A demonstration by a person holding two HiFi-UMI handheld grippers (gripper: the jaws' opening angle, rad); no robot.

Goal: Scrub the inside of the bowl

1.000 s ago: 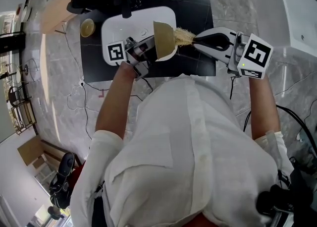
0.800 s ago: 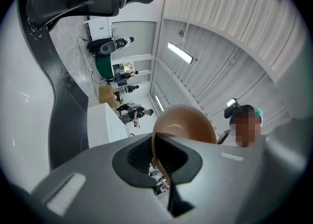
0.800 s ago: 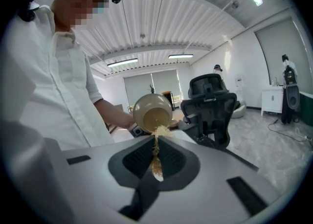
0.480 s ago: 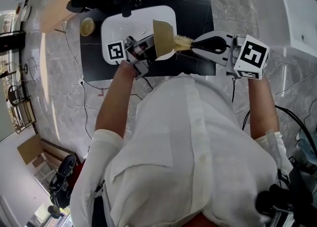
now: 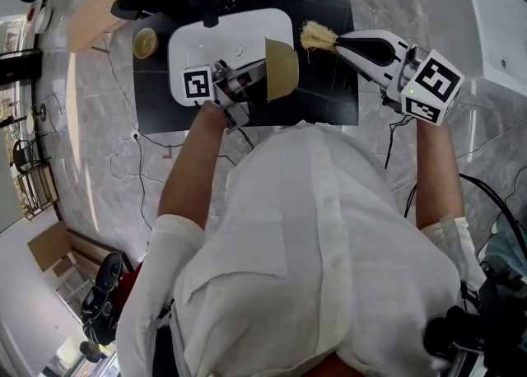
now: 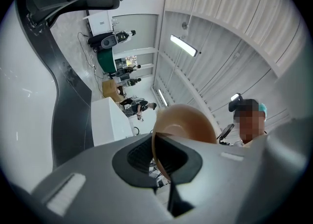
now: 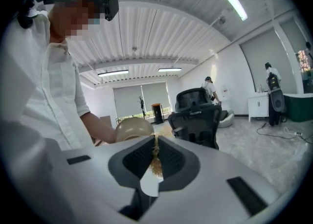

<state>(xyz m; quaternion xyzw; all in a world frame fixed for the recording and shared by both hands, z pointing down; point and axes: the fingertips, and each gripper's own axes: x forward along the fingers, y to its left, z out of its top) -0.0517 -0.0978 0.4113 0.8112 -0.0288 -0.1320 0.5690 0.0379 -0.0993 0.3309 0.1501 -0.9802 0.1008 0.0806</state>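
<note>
A tan bowl is held on its side above the table, and my left gripper is shut on its rim. In the left gripper view the bowl's rim runs between the pads, with the bowl rising beyond them. My right gripper is shut on a straw-coloured scrubber, which hangs clear of the bowl, to its upper right. In the right gripper view the scrubber's fibres sit between the pads and the bowl shows further off to the left.
Under both grippers lies a black mat with a white tray on it. A small cup stands at the mat's left edge. A white cabinet is at the right. Cables run over the marble floor. A black office chair stands ahead of the right gripper.
The right gripper has drawn the scrubber out of the bowl's mouth, up and to the right. The bowl has shifted slightly in the left gripper's hold.
</note>
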